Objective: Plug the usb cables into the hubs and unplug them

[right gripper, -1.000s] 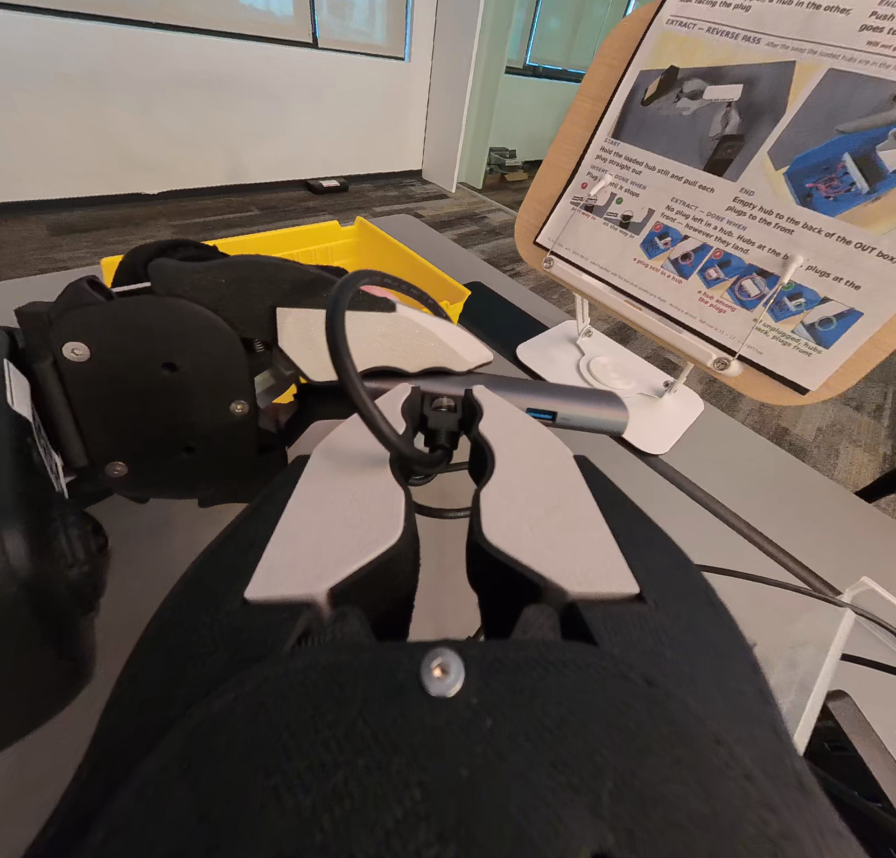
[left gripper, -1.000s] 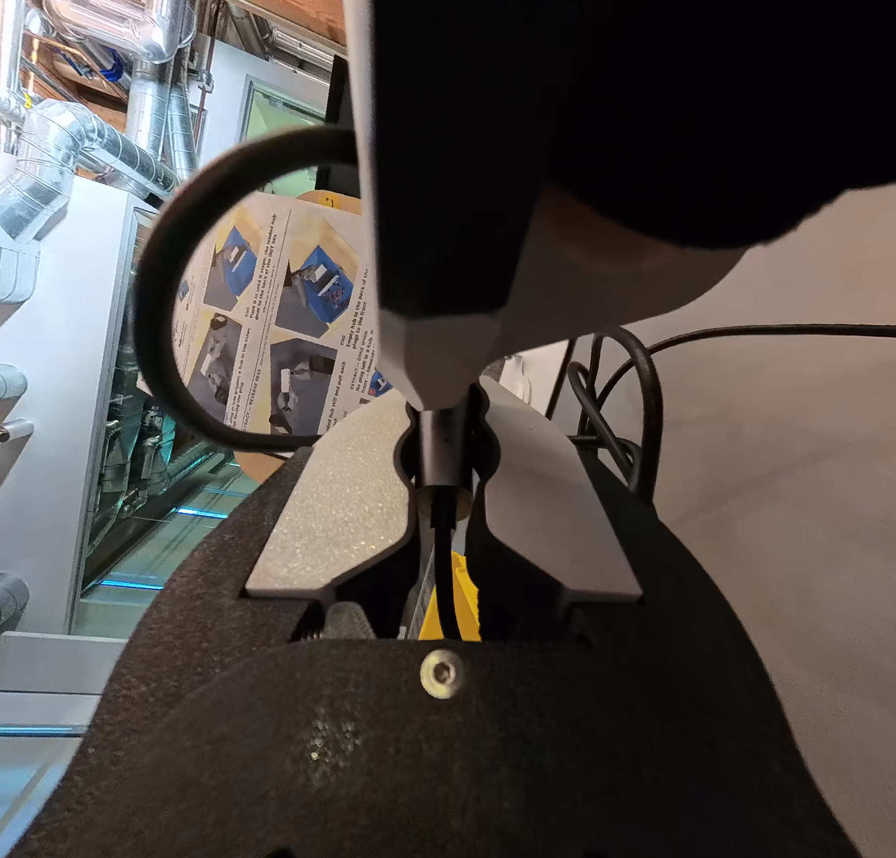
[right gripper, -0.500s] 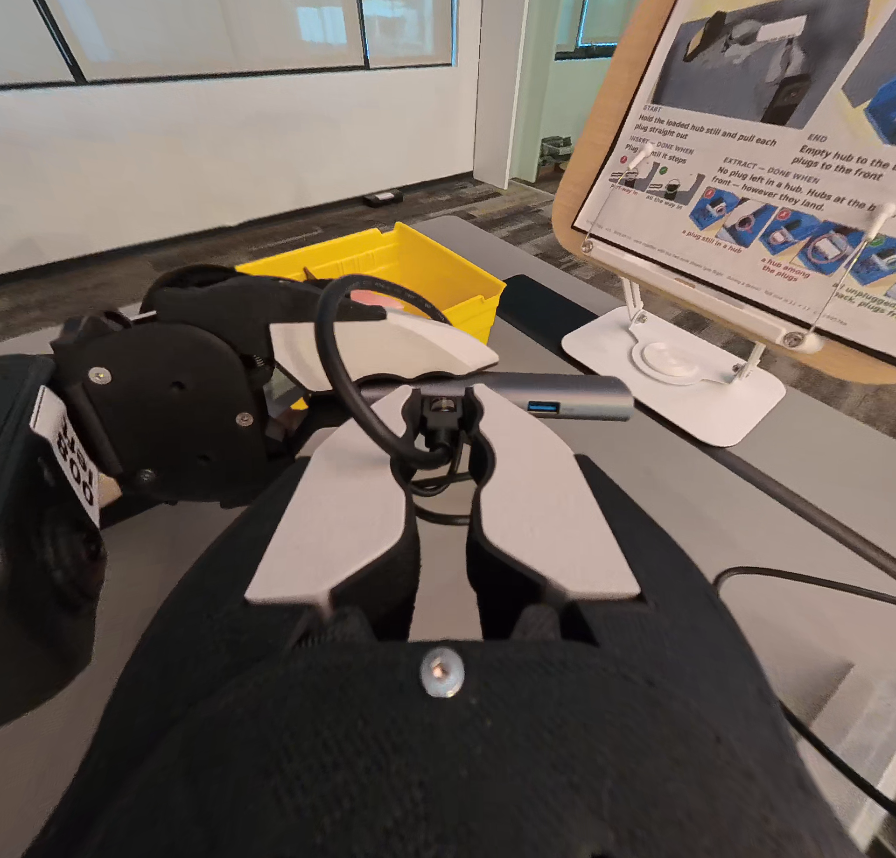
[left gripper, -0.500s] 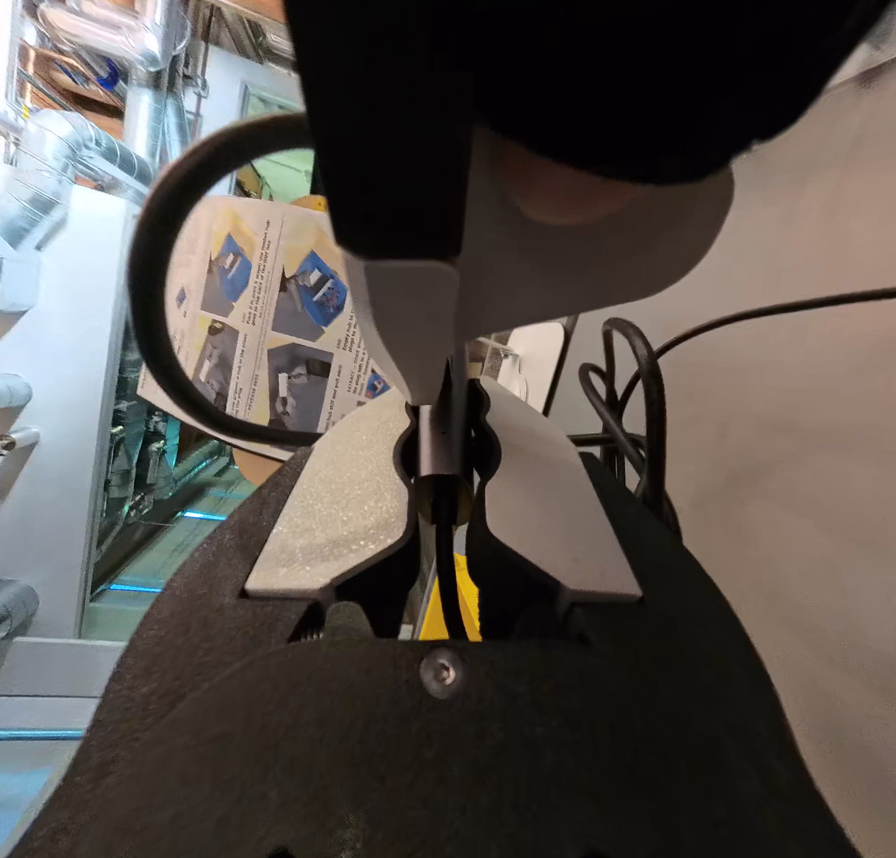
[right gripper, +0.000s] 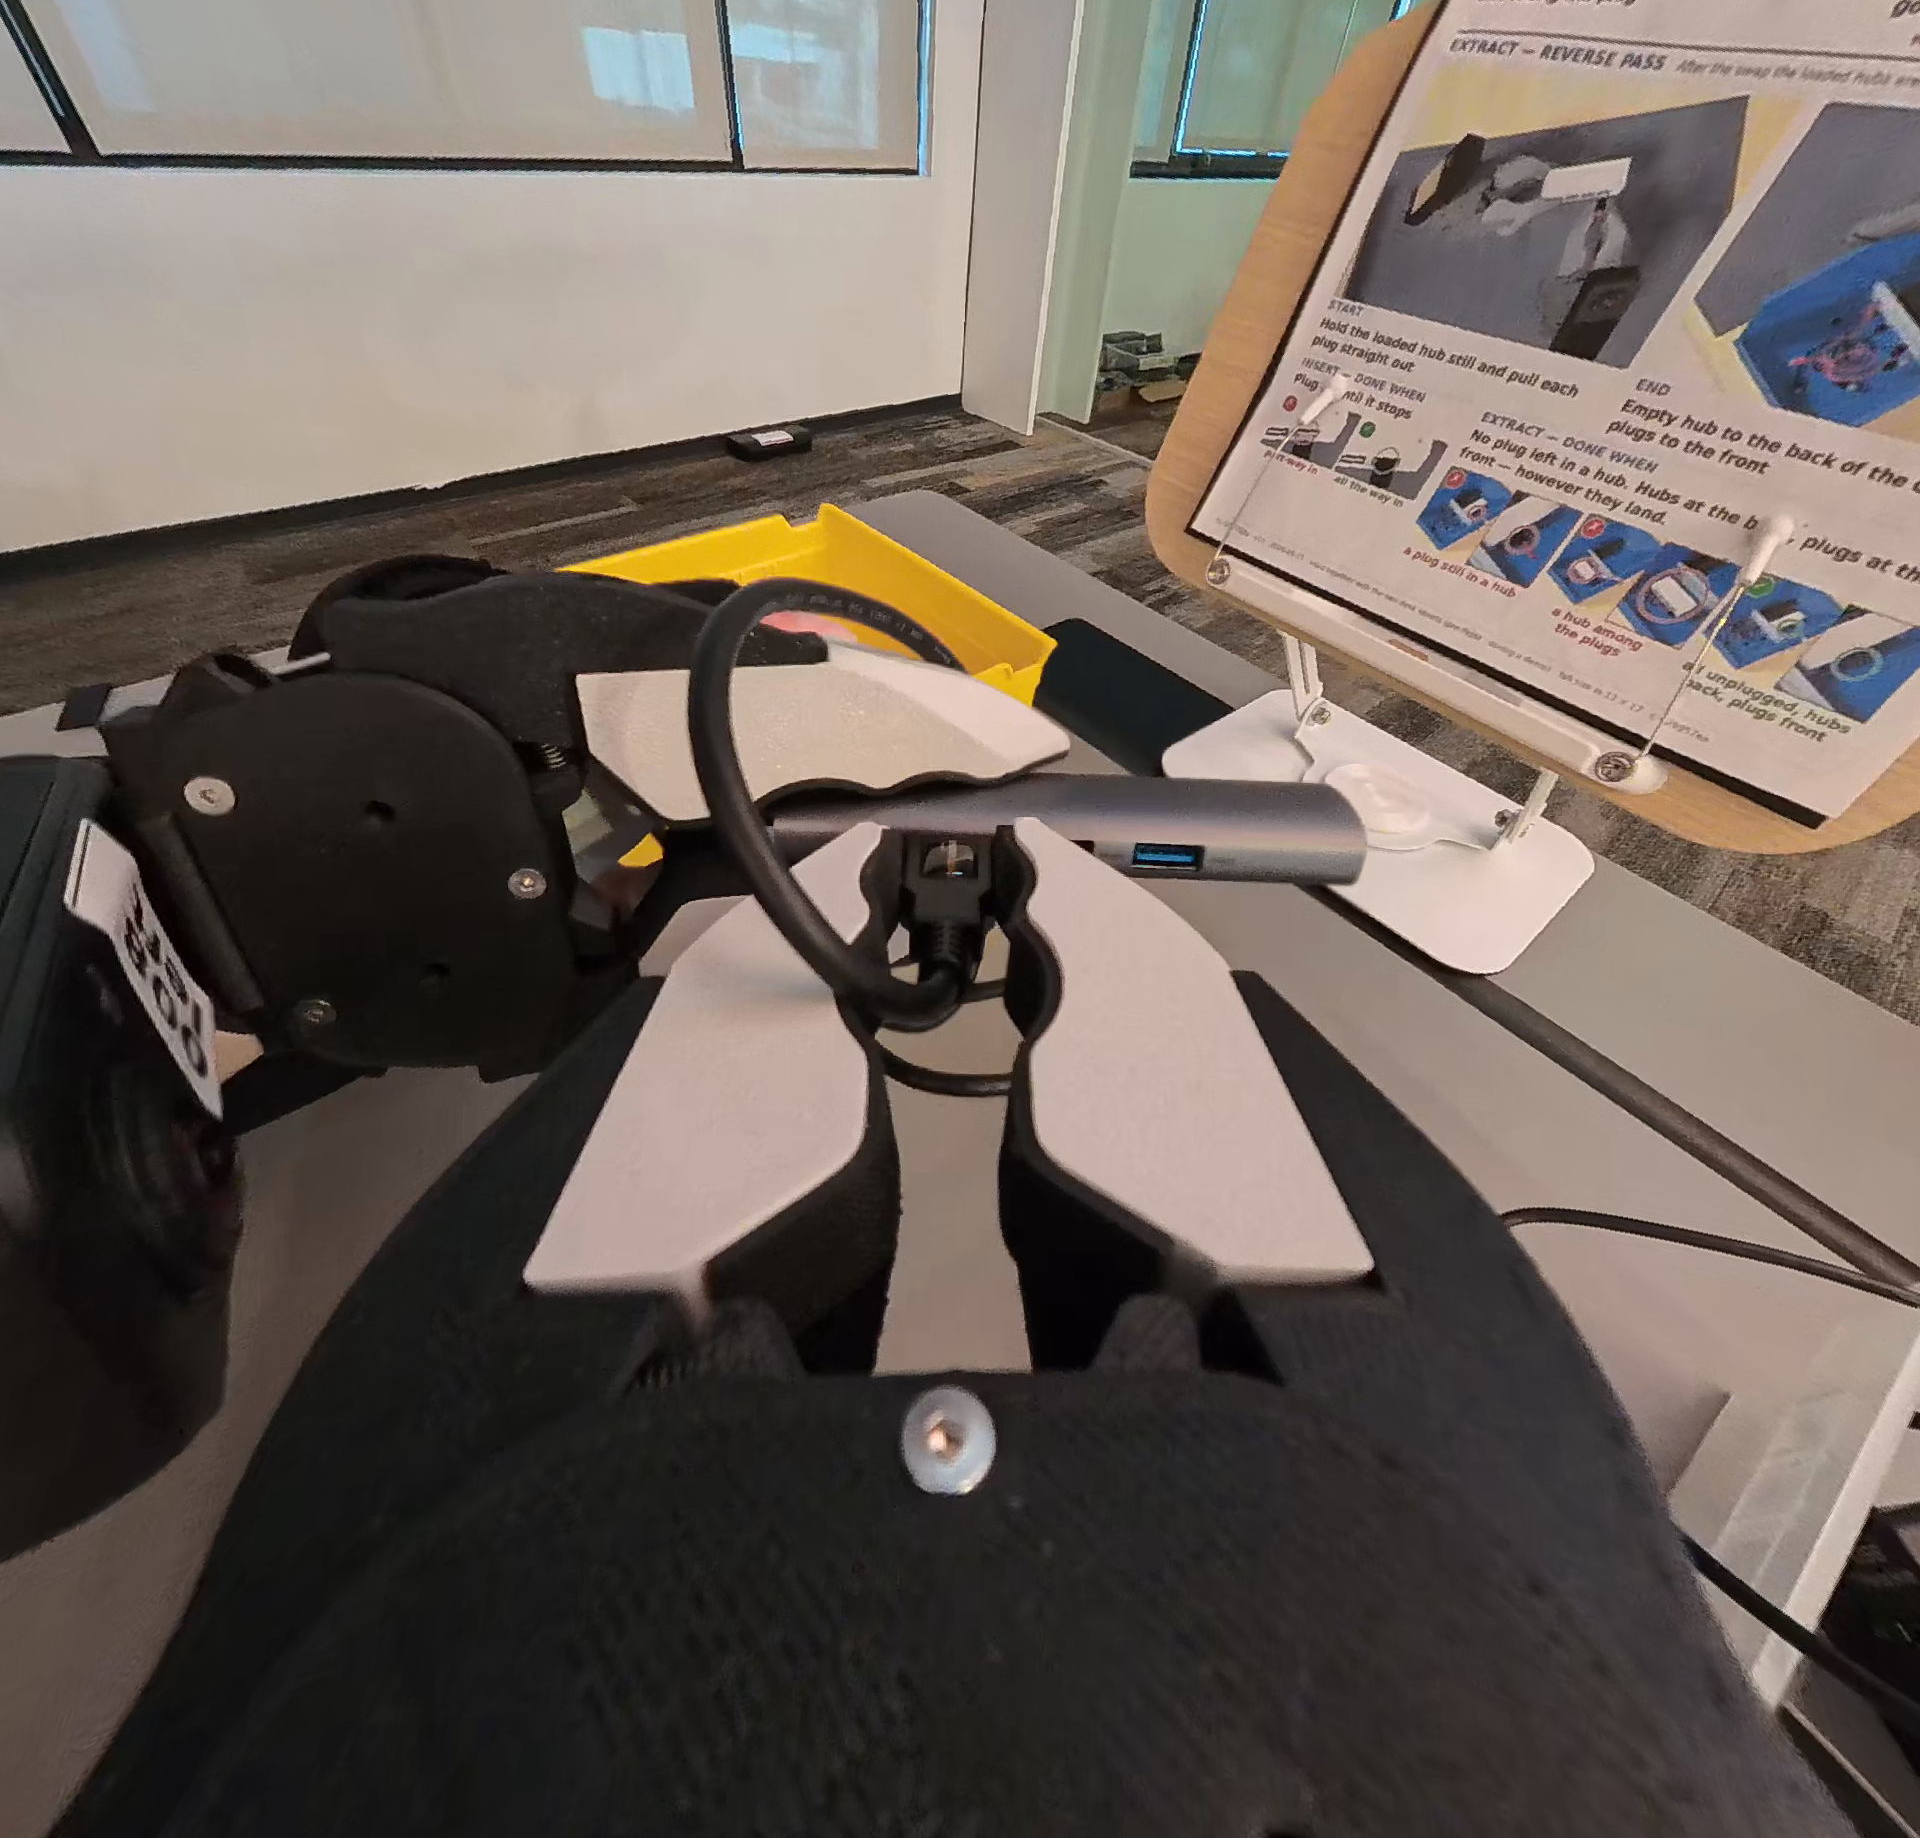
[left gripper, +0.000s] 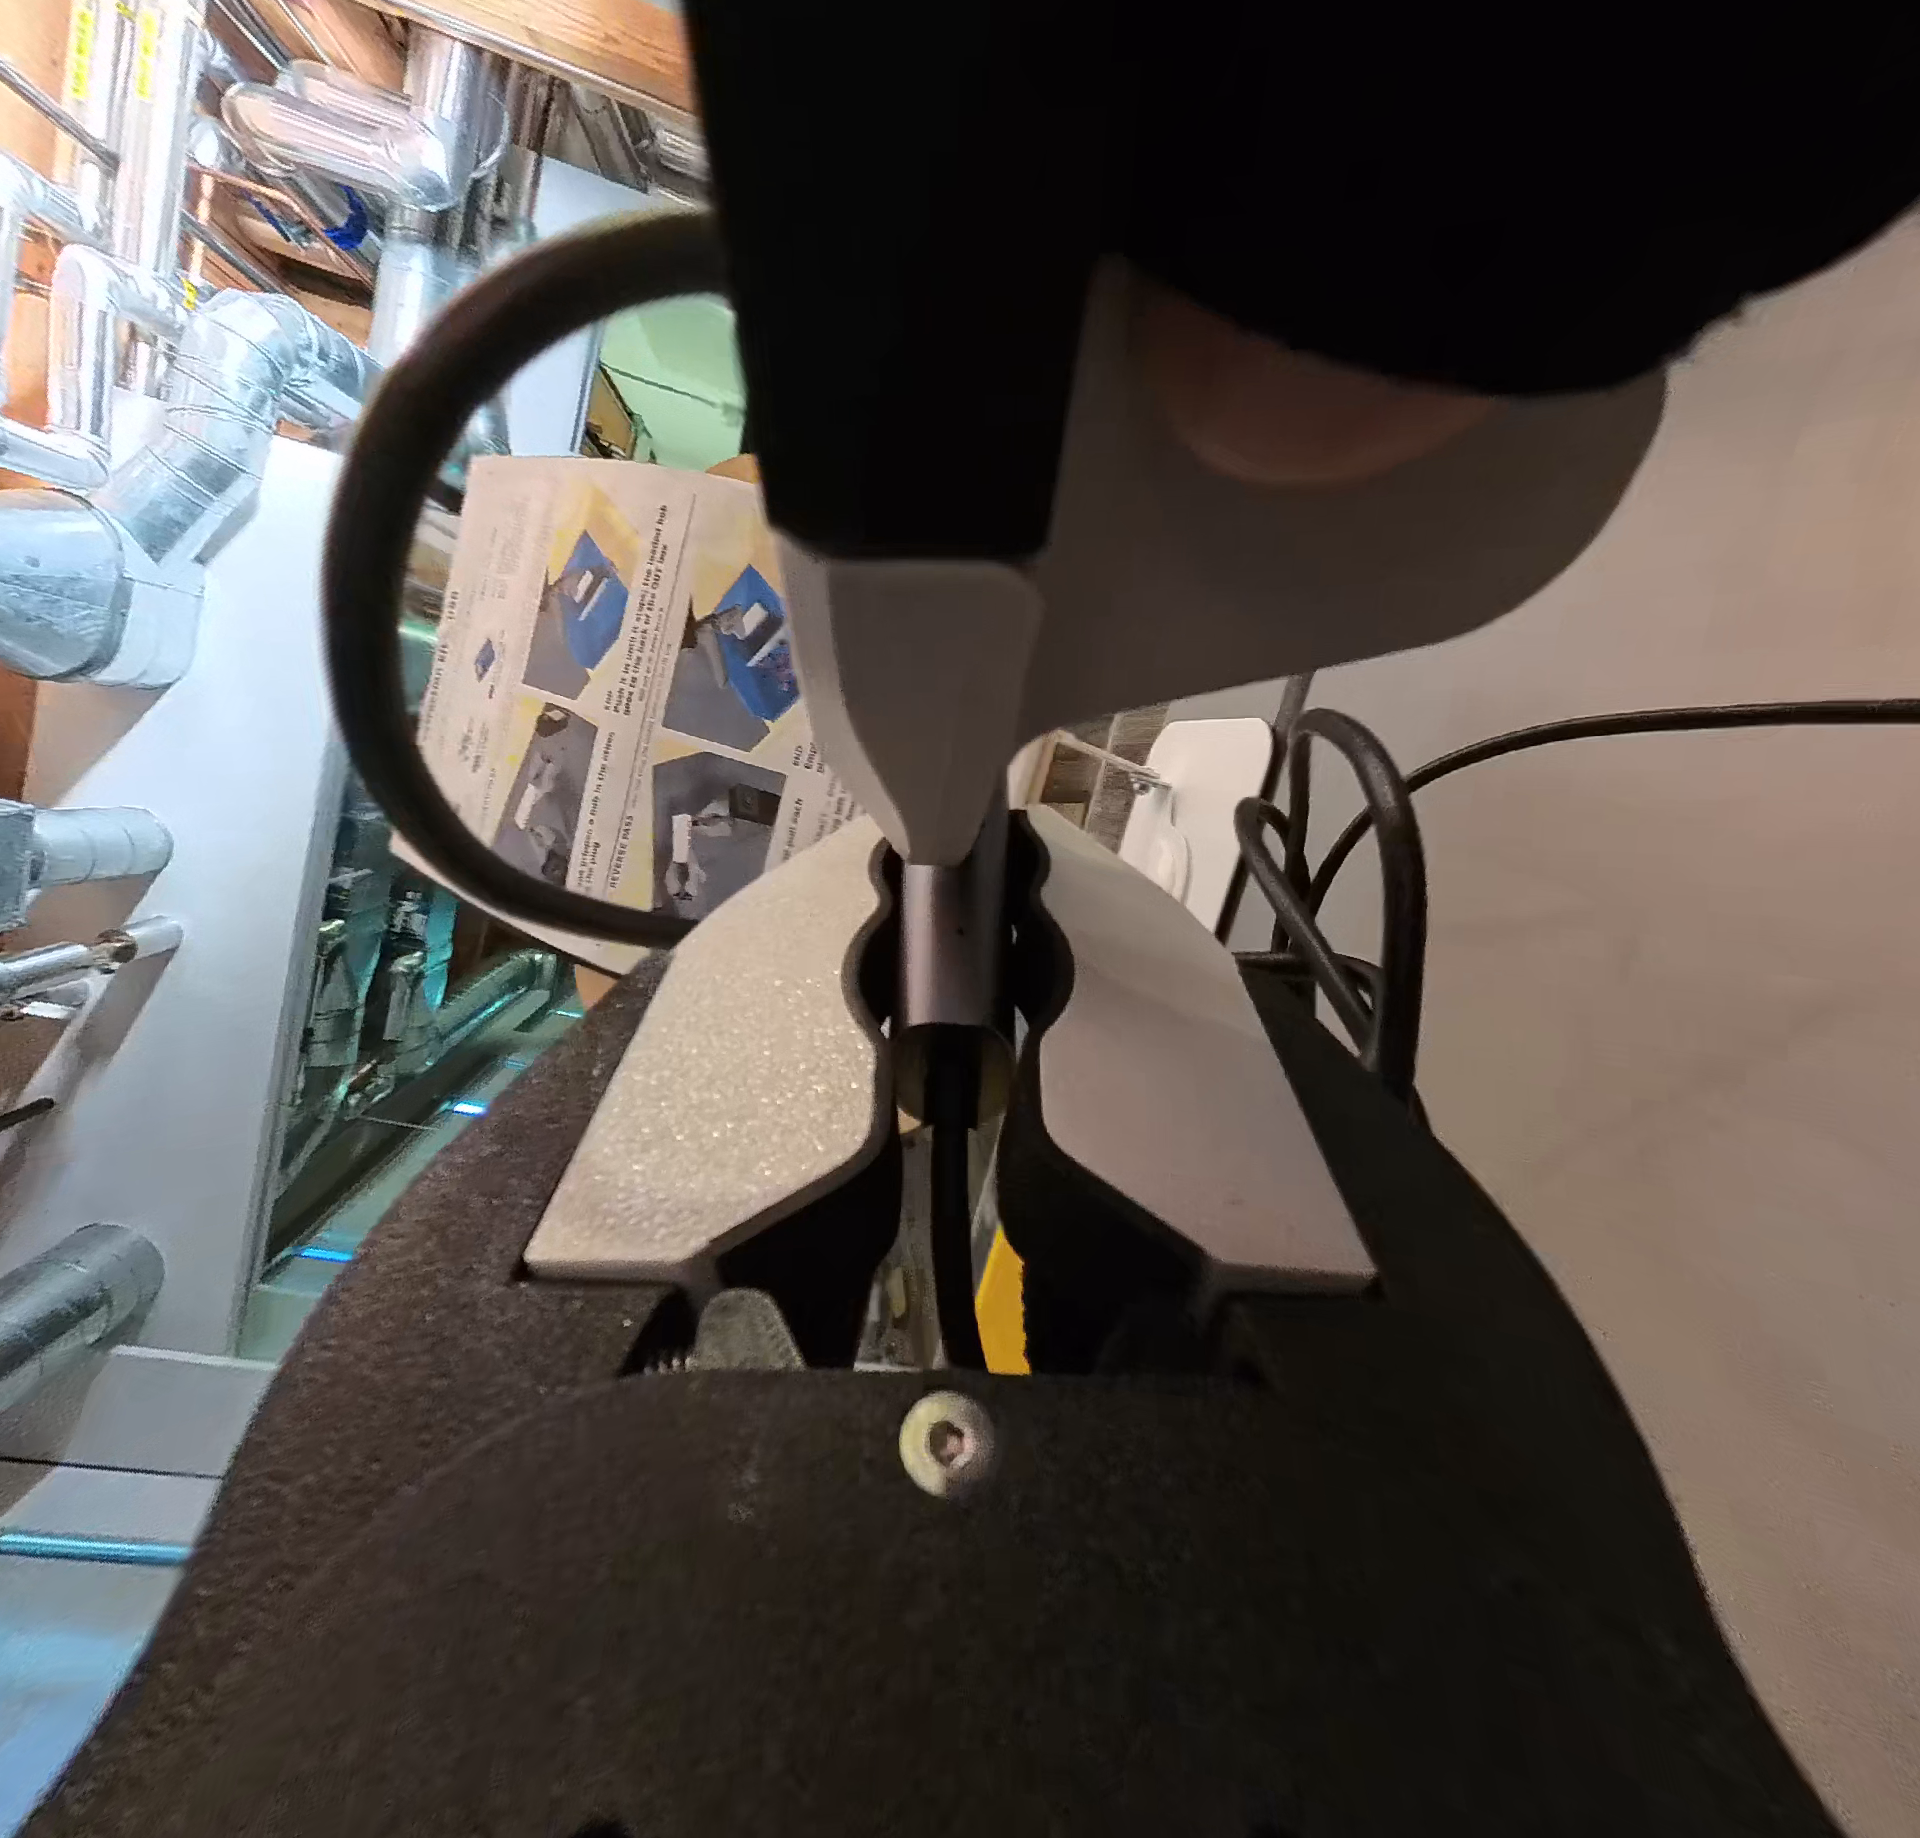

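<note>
Presently: left tongs (left gripper: 951, 941) pinching the grey hub (right gripper: 1195, 814) near its cabled end, fingers pressed against both flanks of the metal body. Hub lying roughly level above the grey table (right gripper: 1558, 1082), long axis crosswise to the right wrist view, blue port facing the right tongs. Hub's own black cable (left gripper: 416, 583) exiting the rear between the left fingers and curving in a wide loop off to one side.

Right tongs (right gripper: 948, 879) clamped on a black plug (right gripper: 943, 889), held square to the side of the hub. Plug nose at the hub wall; depth of seating not discernible from either view. Plug's cable (right gripper: 748, 812) arching up and over from behind the tongs, passing across the left gripper's pale finger (right gripper: 831, 728).

Left gripper body visible at left in the right wrist view, black housing, hovering clear of the table. Right gripper filling the upper part of the left wrist view, tip of one pale finger (left gripper: 914, 708) just above the hub.

Yellow bin (right gripper: 862, 583) on the table behind the left gripper. Instruction sheet on a wooden board (right gripper: 1226, 417), propped on a white stand (right gripper: 1455, 853), set at the far right of the table. Loose black cables (left gripper: 1340, 853) coiled on the table near the stand.
</note>
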`<state>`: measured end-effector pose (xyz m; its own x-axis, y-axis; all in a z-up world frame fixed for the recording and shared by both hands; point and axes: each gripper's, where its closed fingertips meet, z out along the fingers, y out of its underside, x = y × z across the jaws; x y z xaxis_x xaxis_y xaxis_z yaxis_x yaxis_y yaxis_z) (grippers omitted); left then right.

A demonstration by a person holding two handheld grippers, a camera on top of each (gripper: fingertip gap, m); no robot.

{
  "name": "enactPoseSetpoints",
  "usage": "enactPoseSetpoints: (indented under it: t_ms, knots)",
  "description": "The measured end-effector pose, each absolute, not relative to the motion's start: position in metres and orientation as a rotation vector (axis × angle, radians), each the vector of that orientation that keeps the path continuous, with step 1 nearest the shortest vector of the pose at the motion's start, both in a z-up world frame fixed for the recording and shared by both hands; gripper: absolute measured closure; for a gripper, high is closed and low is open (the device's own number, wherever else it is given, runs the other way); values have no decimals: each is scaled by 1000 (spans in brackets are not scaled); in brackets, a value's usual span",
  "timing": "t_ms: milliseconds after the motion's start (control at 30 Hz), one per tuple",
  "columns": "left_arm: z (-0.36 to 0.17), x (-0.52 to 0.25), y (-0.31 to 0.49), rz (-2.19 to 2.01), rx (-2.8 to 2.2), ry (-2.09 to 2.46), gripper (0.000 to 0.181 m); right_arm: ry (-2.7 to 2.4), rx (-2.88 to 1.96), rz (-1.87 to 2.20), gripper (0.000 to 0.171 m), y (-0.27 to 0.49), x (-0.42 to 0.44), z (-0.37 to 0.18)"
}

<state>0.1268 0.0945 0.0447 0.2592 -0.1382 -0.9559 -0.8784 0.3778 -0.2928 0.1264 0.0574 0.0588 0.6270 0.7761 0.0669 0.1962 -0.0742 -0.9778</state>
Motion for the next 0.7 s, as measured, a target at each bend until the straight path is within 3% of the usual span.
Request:
enactPoseSetpoints:
  t_ms: [700]
  knots:
    - [62, 126, 89, 787, -1012, 1153, 164, -814, -1600, 483, 152, 52, 129, 68]
